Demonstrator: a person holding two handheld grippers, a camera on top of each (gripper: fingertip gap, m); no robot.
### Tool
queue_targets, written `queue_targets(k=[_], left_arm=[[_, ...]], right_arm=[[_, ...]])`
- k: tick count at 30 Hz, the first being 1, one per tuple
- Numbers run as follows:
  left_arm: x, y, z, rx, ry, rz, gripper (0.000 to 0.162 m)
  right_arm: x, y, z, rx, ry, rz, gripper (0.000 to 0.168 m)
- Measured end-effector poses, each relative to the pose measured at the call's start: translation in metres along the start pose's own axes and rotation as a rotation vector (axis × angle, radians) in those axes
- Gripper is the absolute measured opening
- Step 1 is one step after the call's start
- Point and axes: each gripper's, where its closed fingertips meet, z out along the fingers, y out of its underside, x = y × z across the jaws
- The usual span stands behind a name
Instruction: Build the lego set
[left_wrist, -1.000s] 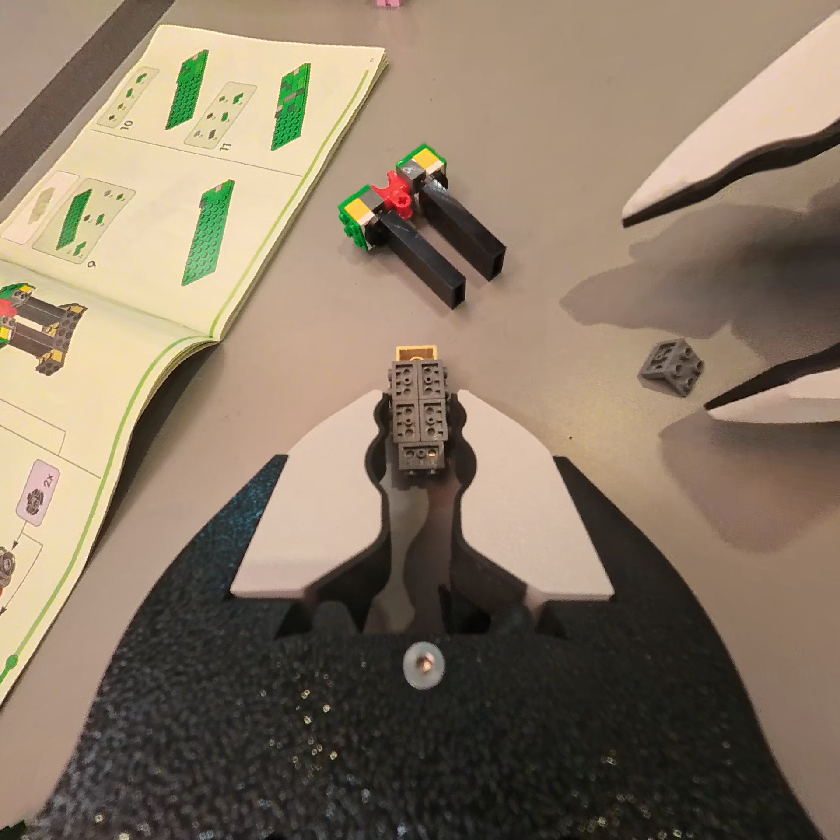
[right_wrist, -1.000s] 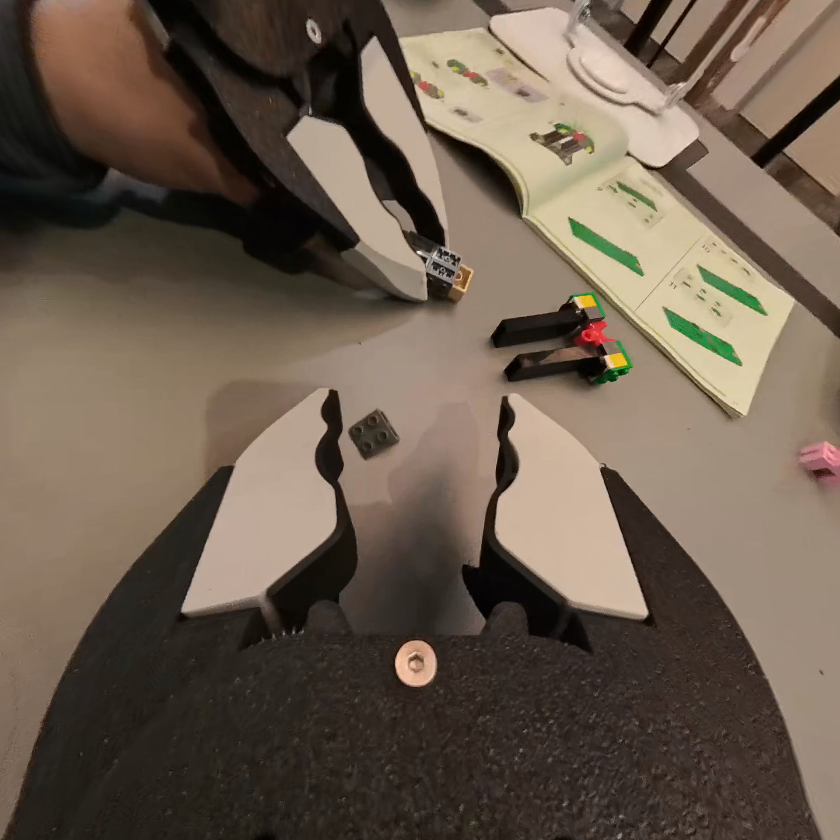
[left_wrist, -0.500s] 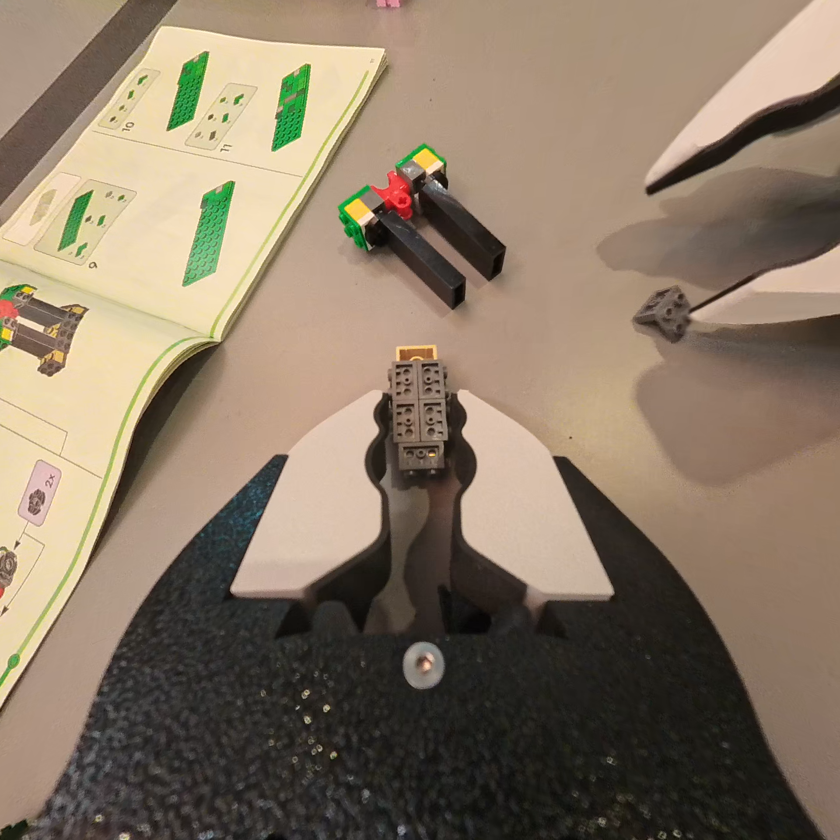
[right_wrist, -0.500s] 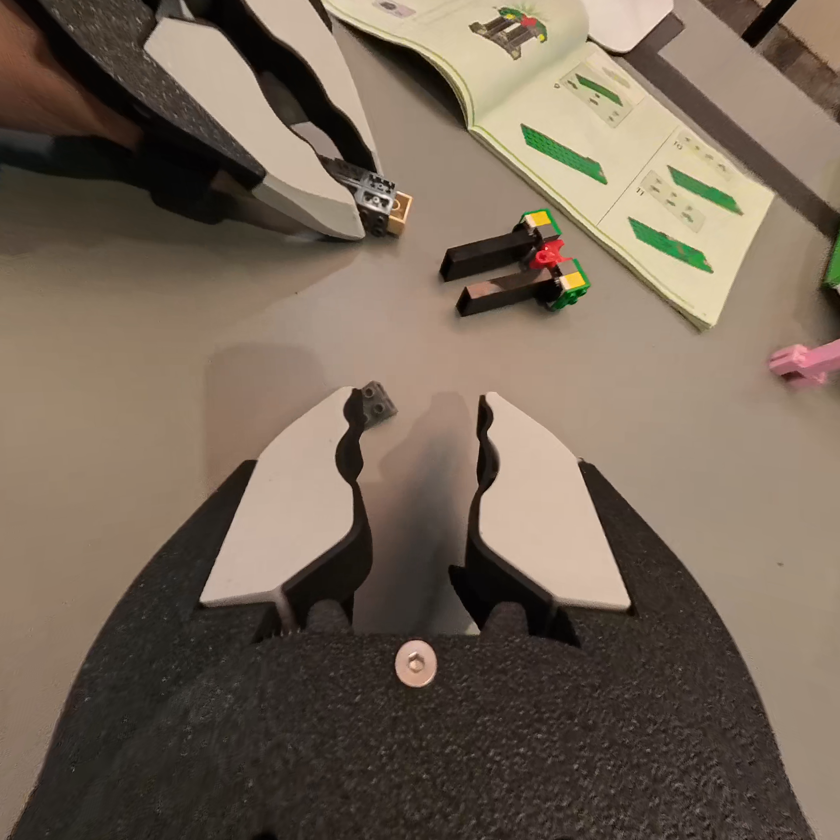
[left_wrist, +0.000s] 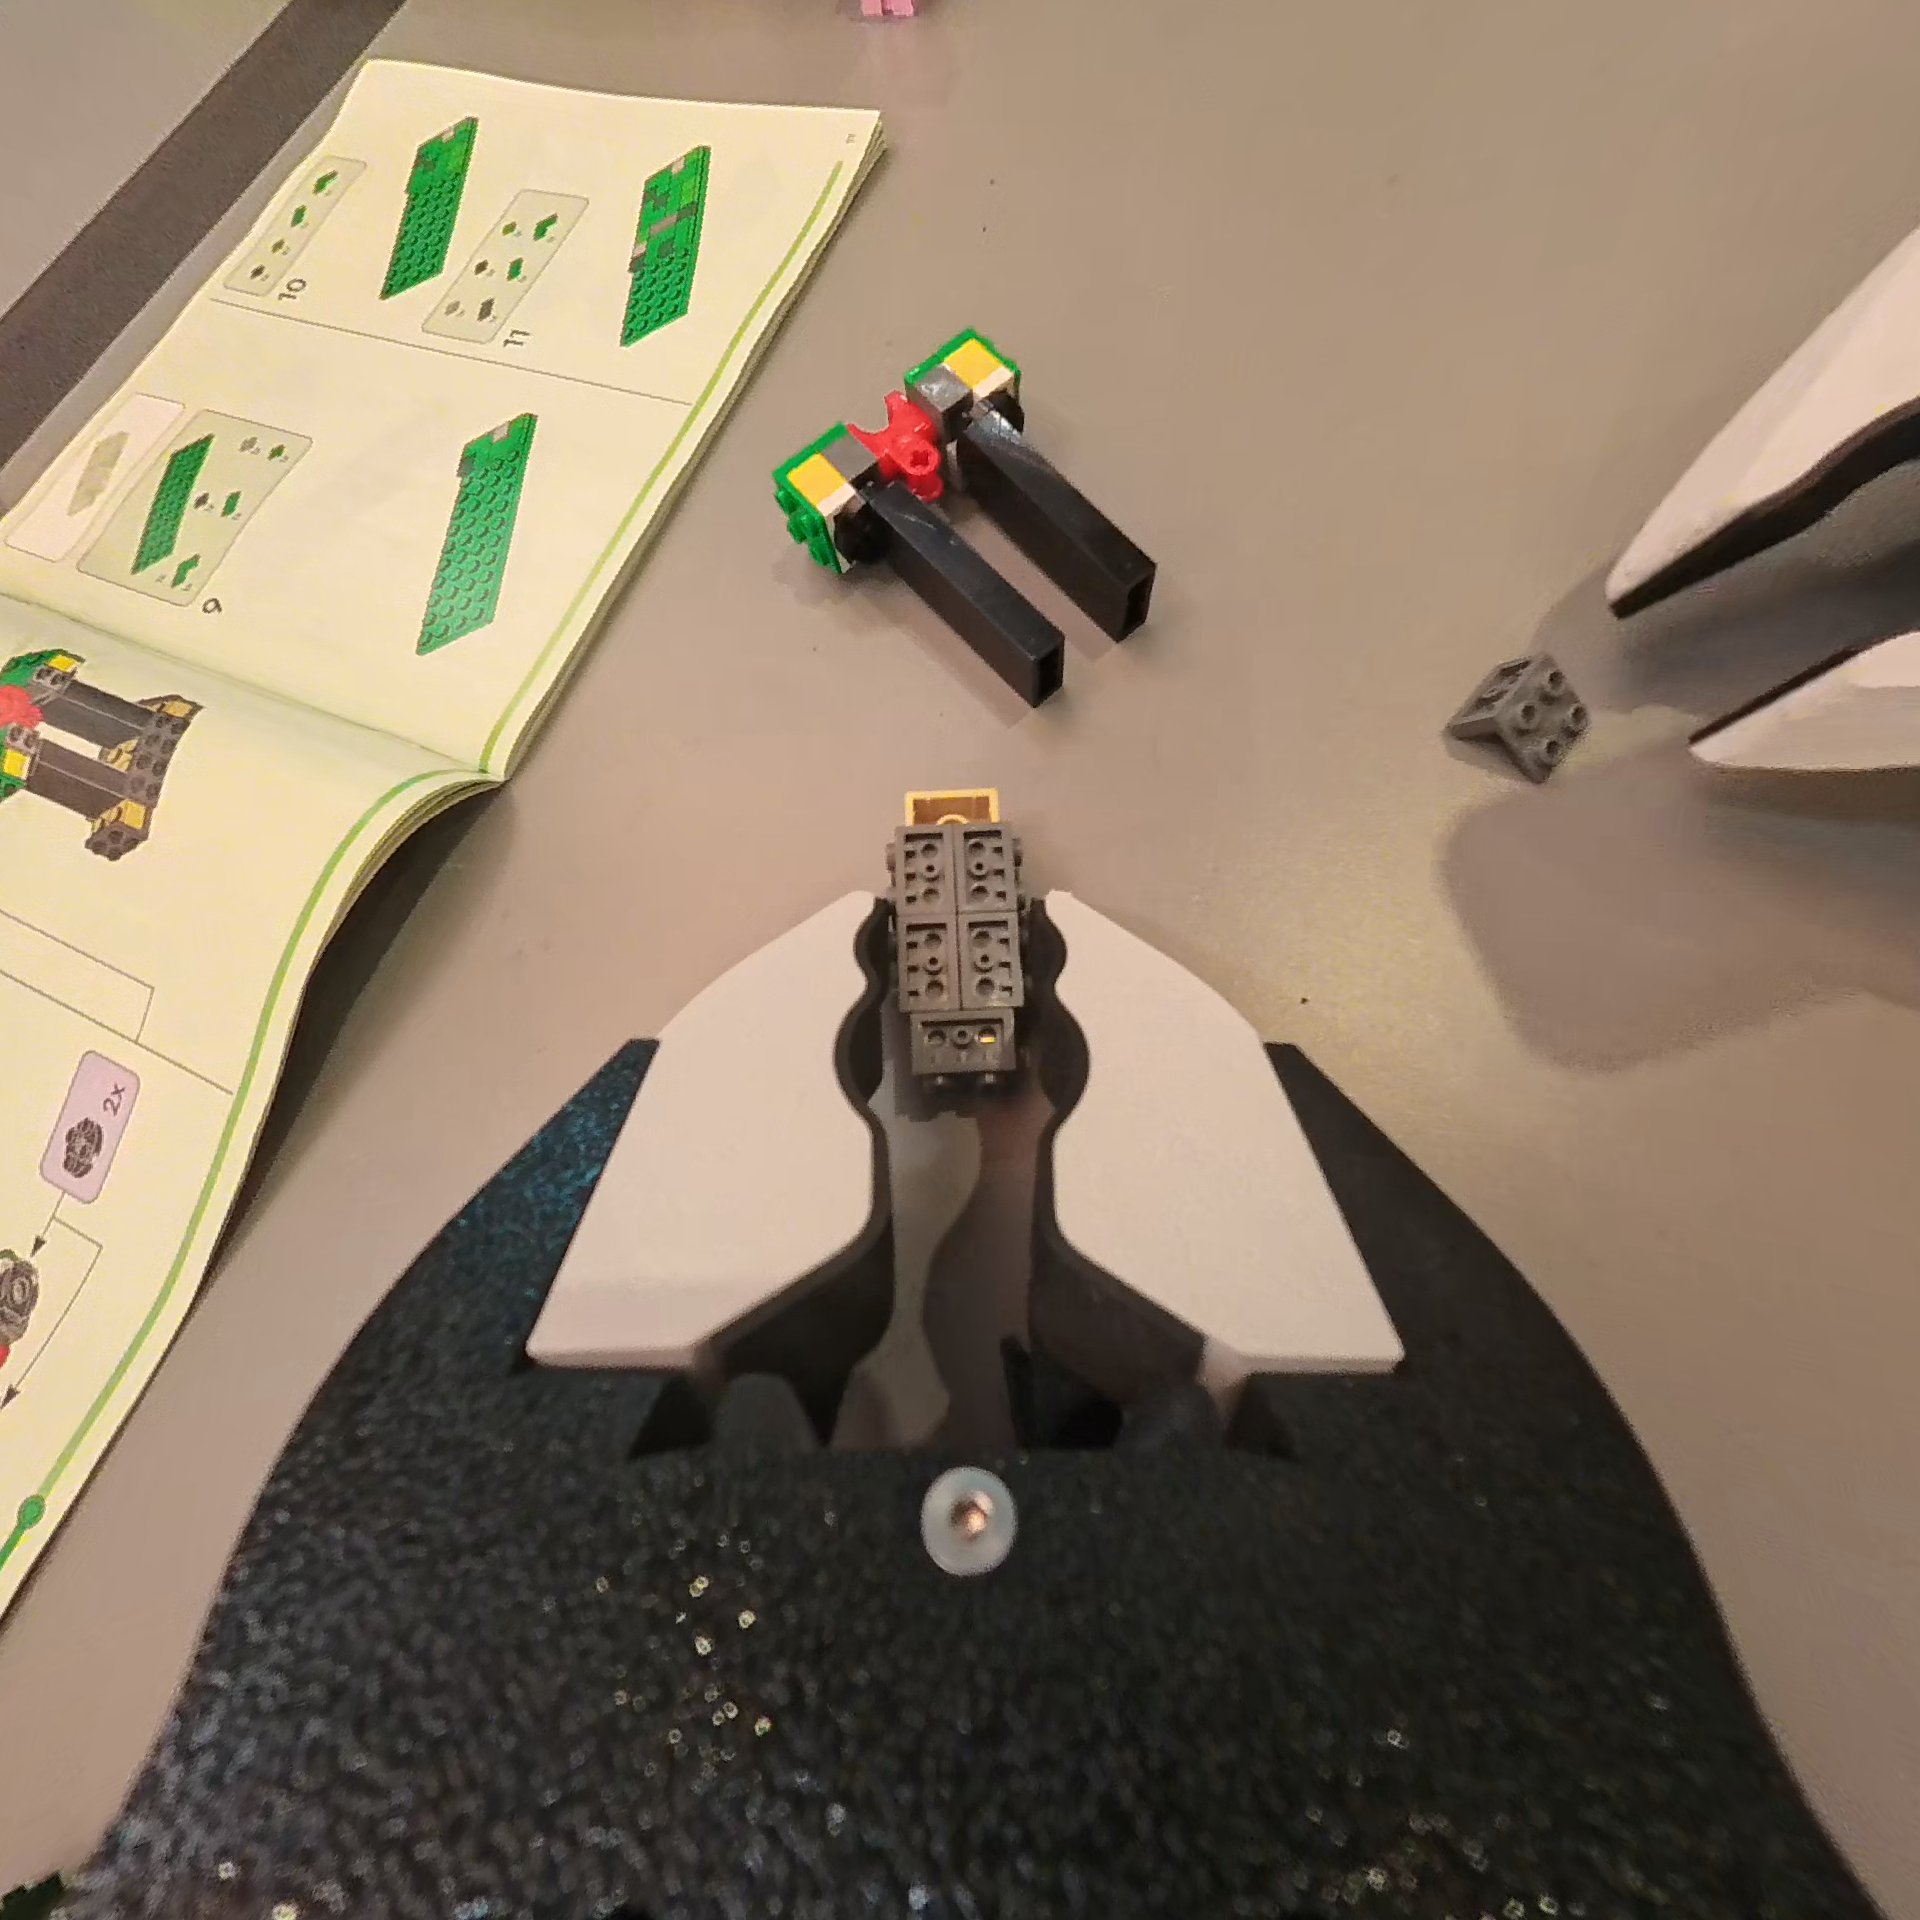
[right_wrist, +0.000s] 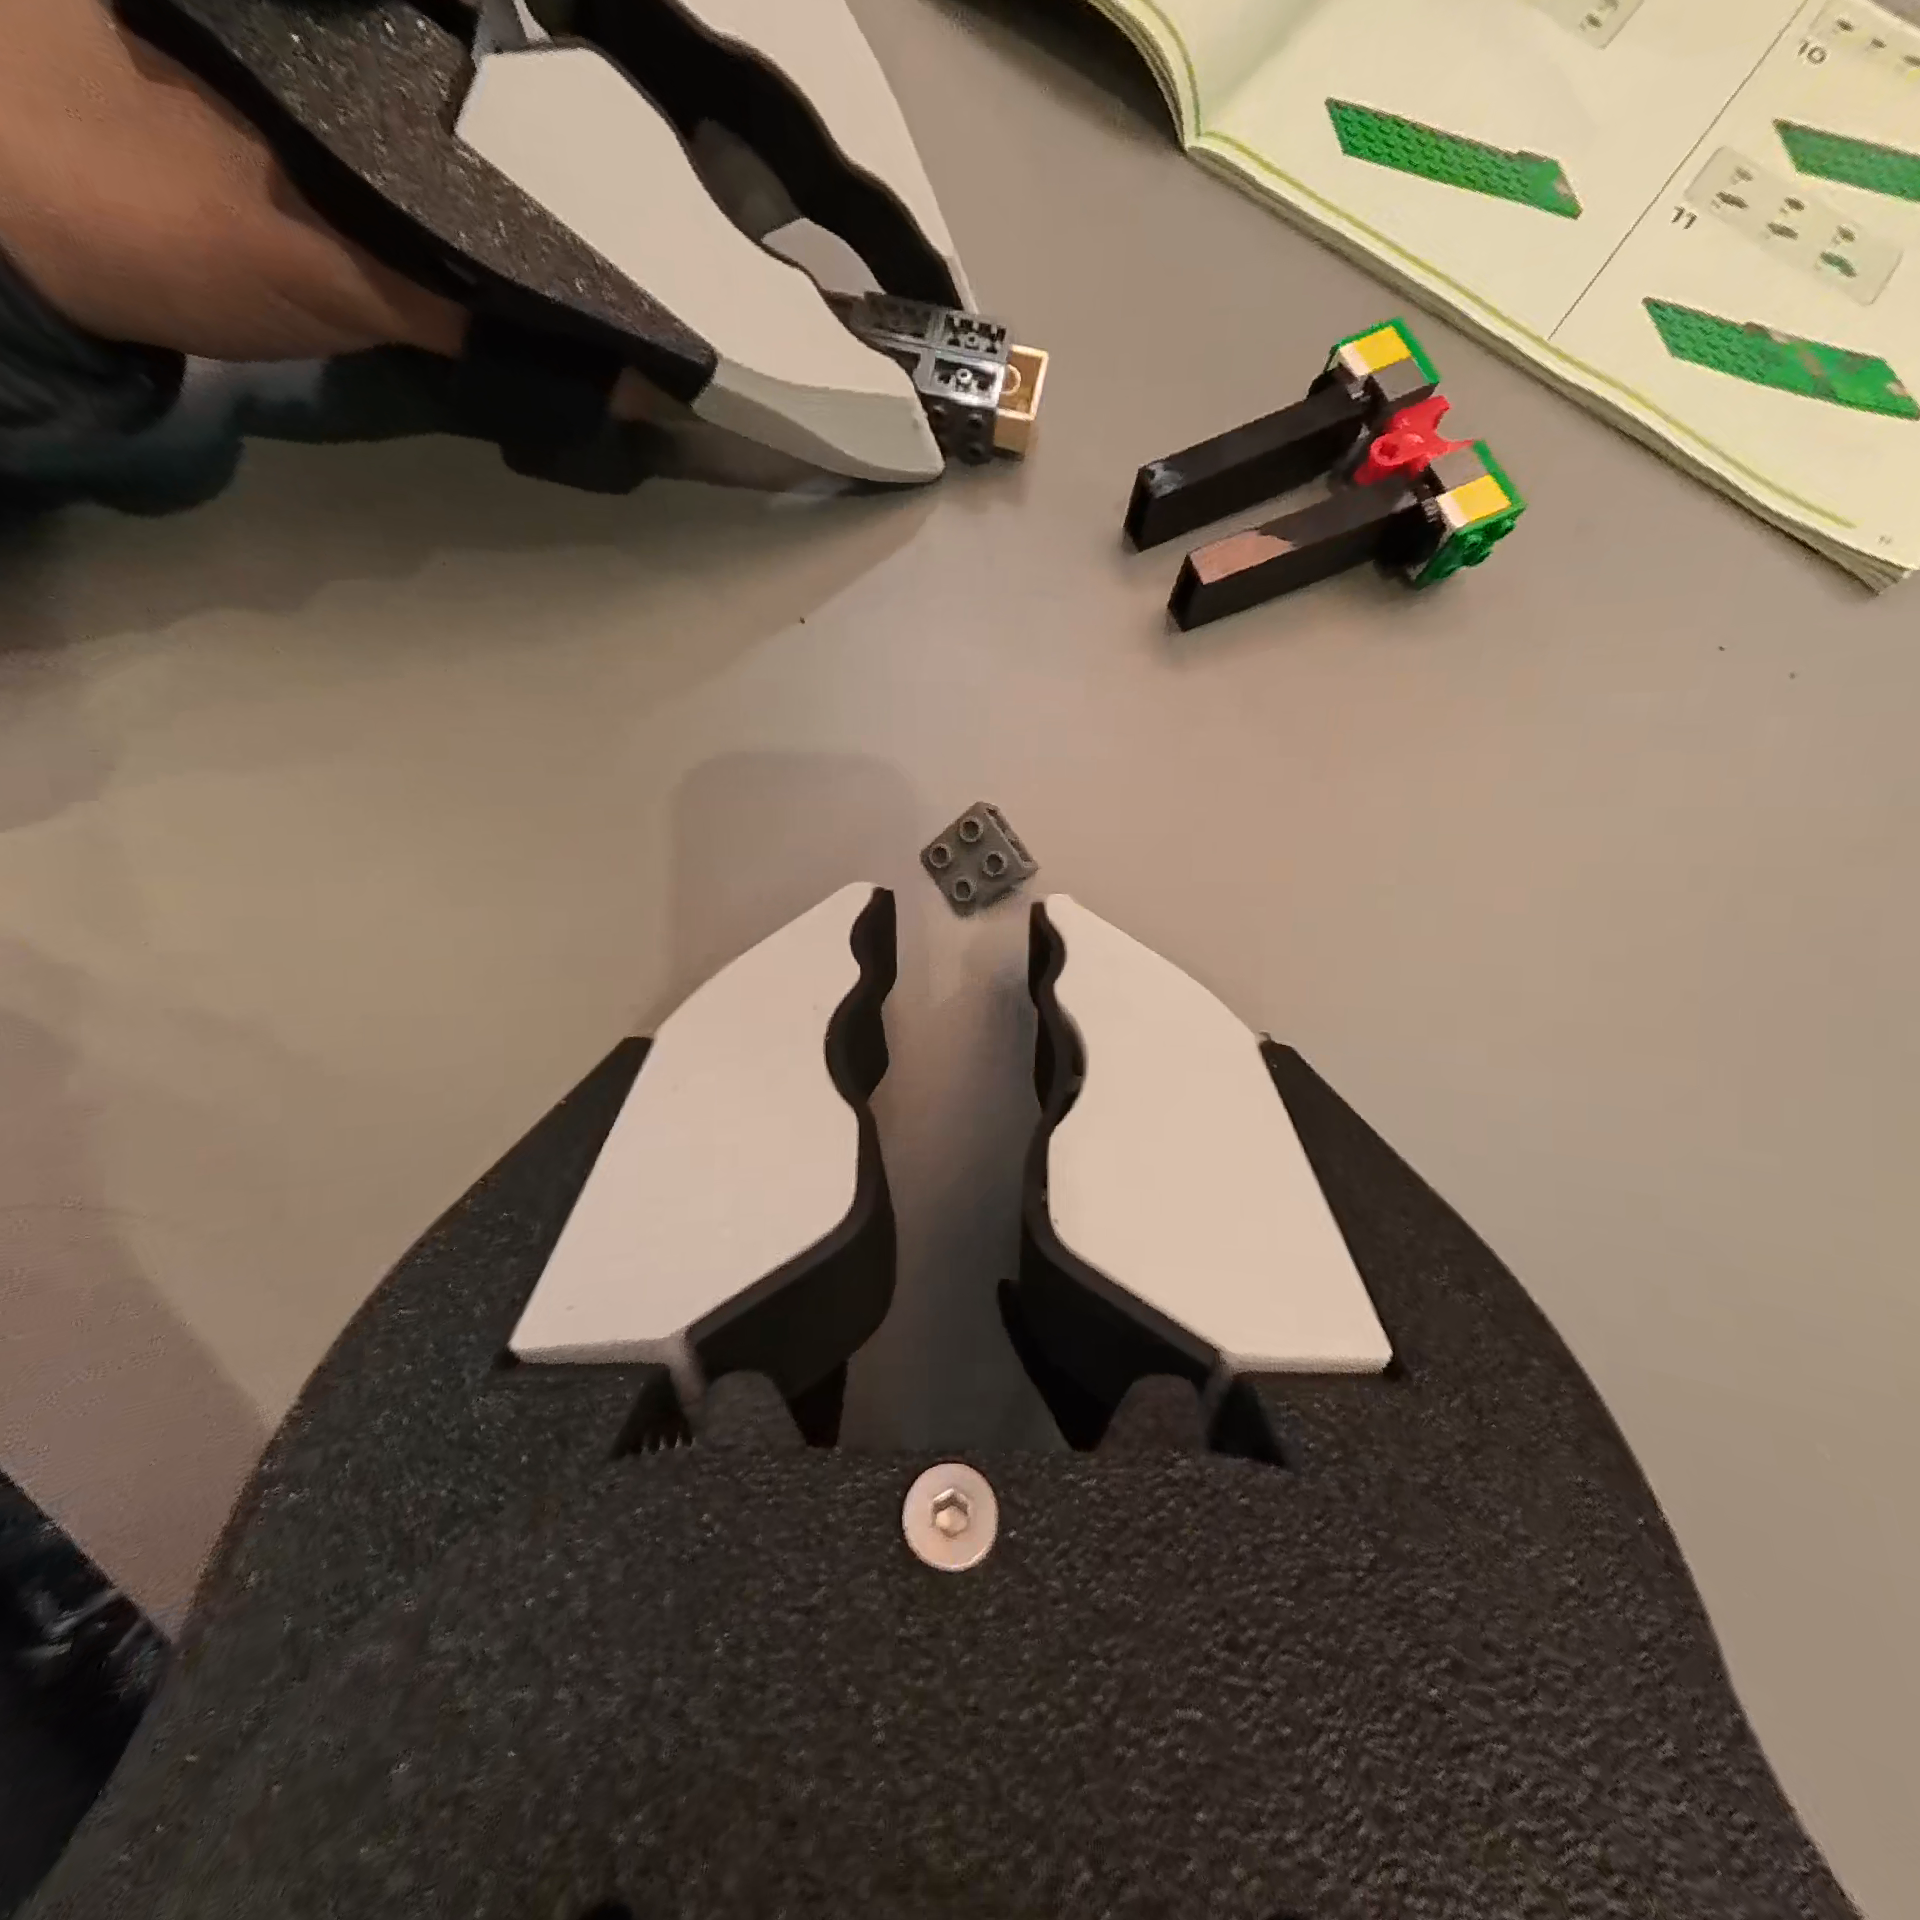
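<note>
My left gripper is shut on a dark grey brick assembly with a tan brick at its far end, held low over the grey table. It also shows in the right wrist view at the upper left, with the assembly in it. My right gripper is open with a narrow gap. A small dark grey 2x2 plate lies on the table just past its tips, its near corner between them. In the left wrist view the plate lies in front of the right gripper.
A build of two black pillars with green, yellow and red ends lies on its side mid-table. An open instruction booklet lies at the left. A pink piece sits at the far edge. A hand holds the left gripper. The gap from one gripper's tips to the other's is roughly 12 cm.
My right gripper narrowed its jaws and shifted so the small grey plate now sits centred at its tips; the plate was nudged along the table. The left gripper has not moved.
</note>
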Motion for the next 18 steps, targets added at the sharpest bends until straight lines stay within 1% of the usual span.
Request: queue_targets(k=[6,15,18], left_arm=[[0.000,0.000,0.000,0.000,-0.001,0.001,0.025],[0.000,0.000,0.000,0.000,-0.003,0.003,0.025],[0.000,0.000,0.000,0.000,-0.003,0.003,0.025]], right_arm=[[-0.001,0.004,0.010,-0.059,-0.011,-0.026,0.024],[-0.006,-0.010,0.027,-0.031,-0.080,-0.059,0.027],[-0.006,-0.013,0.027,-0.024,-0.060,-0.076,0.028]])
